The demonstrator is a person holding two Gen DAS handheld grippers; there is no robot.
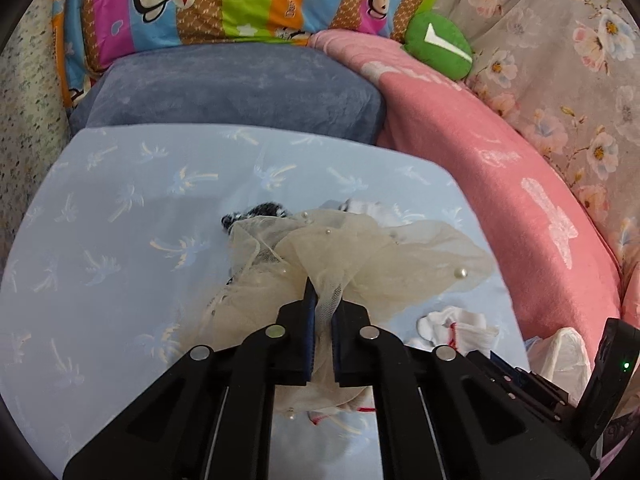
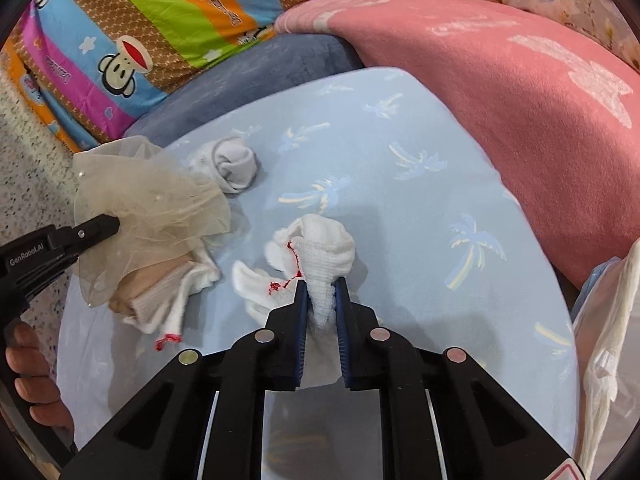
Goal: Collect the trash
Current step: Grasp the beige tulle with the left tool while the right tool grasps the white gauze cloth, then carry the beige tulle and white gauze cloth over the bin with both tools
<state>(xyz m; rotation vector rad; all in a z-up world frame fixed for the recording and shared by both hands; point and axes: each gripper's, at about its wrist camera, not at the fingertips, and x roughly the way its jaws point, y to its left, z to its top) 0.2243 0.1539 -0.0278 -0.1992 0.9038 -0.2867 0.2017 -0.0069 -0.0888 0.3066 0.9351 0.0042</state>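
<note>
Both tools have only pinched their pickings off the pale blue palm-print bed: left tool clamps cream beaded netting, right tool clamps a white red-stitched sock, while a rolled grey-white sock waits and nothing is bagged.

The cushion occupies the centre, with a folded blanket along its right edge and a pillow against its far edge. A patterned quilt lies behind the pillow. On the cushion, a rolled sock lies at the far left; a mesh fabric piece lies left of centre, over a sock. A crumpled sock lies at near centre. A plastic bag sits off the cushion's near right edge.
</note>
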